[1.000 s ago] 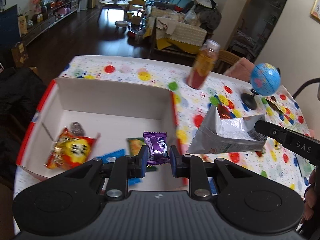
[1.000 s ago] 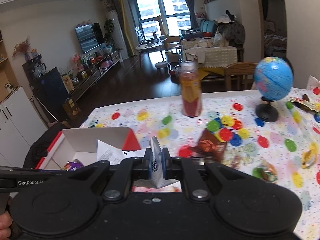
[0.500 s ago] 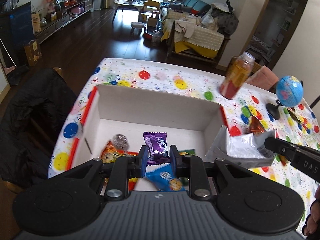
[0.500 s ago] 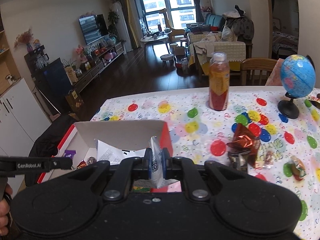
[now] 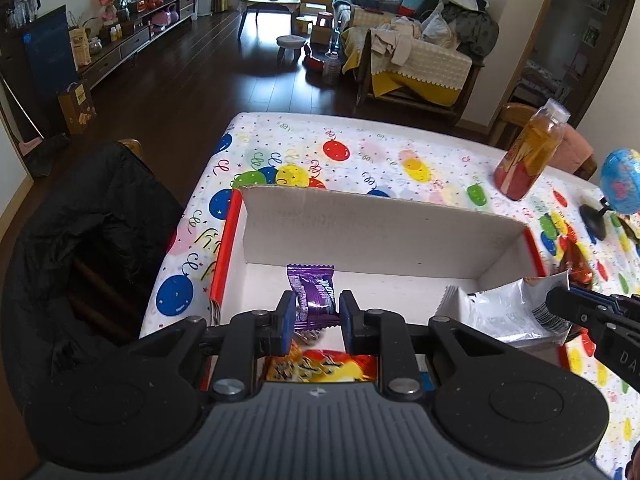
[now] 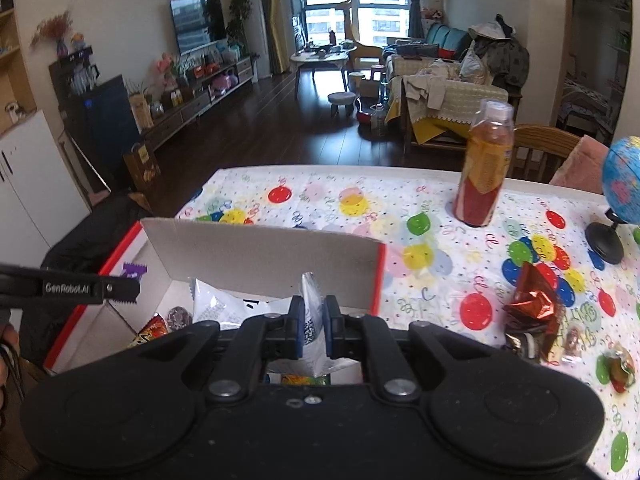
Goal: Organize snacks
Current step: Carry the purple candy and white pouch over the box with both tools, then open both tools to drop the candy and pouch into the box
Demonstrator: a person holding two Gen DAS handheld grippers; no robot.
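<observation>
Purple foil-wrapped candy [image 5: 310, 296] pinched in our left gripper [image 5: 313, 326] and white crinkled snack bag [image 6: 236, 306] clamped tight in our right gripper [image 6: 312, 332], both over the red-edged white cardboard box [image 5: 360, 220], presumably for dropping inside.

Dark wood floor [image 5: 208, 92], daylit windows [image 6: 356, 12] behind a round table [image 6: 320, 58], wall-mounted TV [image 6: 196, 24], low cabinet [image 5: 132, 40] — cluttered sofa [image 5: 416, 52] on the right

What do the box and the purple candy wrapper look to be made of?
Box: apparently corrugated cardboard, matte grey-white inside, red outside, with a raw top edge. Purple candy wrapper: likely thin plastic film, glossy, with crimped ends.
</observation>
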